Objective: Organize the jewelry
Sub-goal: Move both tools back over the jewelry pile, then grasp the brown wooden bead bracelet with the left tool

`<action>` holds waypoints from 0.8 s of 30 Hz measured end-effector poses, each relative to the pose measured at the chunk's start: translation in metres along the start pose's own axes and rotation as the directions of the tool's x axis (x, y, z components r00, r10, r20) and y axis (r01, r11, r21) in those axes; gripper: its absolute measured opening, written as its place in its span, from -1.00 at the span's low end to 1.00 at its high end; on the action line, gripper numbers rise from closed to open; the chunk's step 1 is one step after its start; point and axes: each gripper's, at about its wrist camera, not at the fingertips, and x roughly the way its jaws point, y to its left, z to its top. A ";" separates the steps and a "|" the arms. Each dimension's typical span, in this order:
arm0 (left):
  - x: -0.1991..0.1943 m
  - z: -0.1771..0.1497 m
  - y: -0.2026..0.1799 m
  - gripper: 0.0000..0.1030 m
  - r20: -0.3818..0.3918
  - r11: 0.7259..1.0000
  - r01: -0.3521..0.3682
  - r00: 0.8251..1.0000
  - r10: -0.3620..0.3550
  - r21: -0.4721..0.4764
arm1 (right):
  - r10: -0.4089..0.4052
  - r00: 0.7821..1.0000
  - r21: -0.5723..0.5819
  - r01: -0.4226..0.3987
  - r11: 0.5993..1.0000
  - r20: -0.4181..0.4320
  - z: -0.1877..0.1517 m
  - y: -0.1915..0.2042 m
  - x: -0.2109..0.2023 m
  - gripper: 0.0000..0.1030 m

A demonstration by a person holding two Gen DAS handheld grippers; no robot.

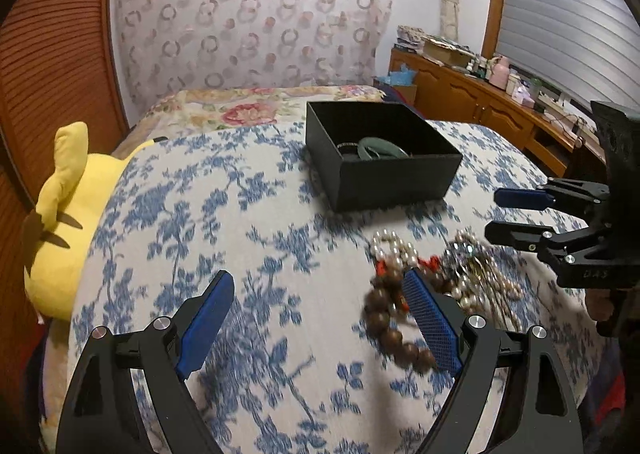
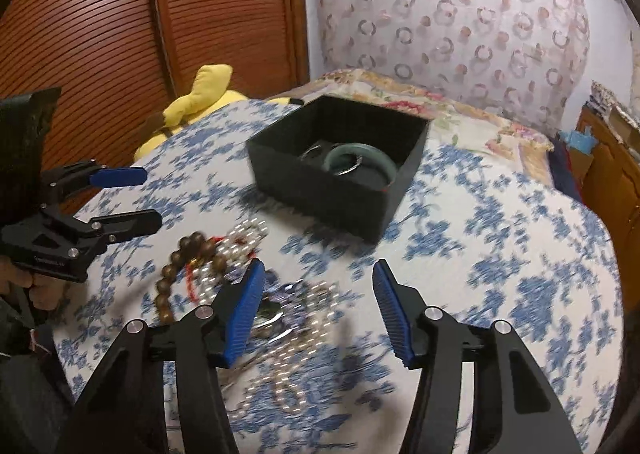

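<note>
A black open box (image 1: 392,182) (image 2: 320,194) stands on the blue-flowered bed cover (image 1: 240,214), with a green bangle (image 1: 380,148) (image 2: 360,158) and a thin metal ring inside. In front of it lies a tangle of jewelry: a brown wooden bead bracelet (image 1: 384,318) (image 2: 172,274), pearl strands (image 1: 394,250) (image 2: 244,238) and a blurred pile of chains (image 1: 476,274) (image 2: 296,302). My left gripper (image 1: 318,278) (image 2: 152,198) is open, its right finger just over the wooden beads. My right gripper (image 2: 319,266) (image 1: 492,214) is open above the chain pile, holding nothing.
A yellow plush toy (image 1: 68,214) (image 2: 200,98) lies at the bed's left edge by a slatted wooden door (image 1: 48,54). A wooden cabinet (image 1: 480,102) with clutter on top runs along the right wall. A patterned curtain hangs behind the bed.
</note>
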 end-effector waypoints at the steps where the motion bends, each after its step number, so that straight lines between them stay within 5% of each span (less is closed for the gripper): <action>1: -0.001 -0.002 0.000 0.62 -0.001 1.000 0.001 1.000 -0.001 -0.002 | 0.008 1.000 0.001 -0.008 1.000 -0.002 -0.001 0.002 0.001 0.13; 23: -0.008 -0.022 -0.004 0.62 -0.027 1.000 0.010 1.000 -0.011 -0.016 | 0.067 0.995 0.050 -0.063 0.997 -0.079 -0.007 0.010 0.029 0.12; 24: -0.008 -0.022 -0.005 0.62 -0.028 1.000 0.010 1.000 -0.011 -0.015 | 0.062 0.995 0.049 -0.059 0.997 -0.076 -0.007 0.010 0.029 0.01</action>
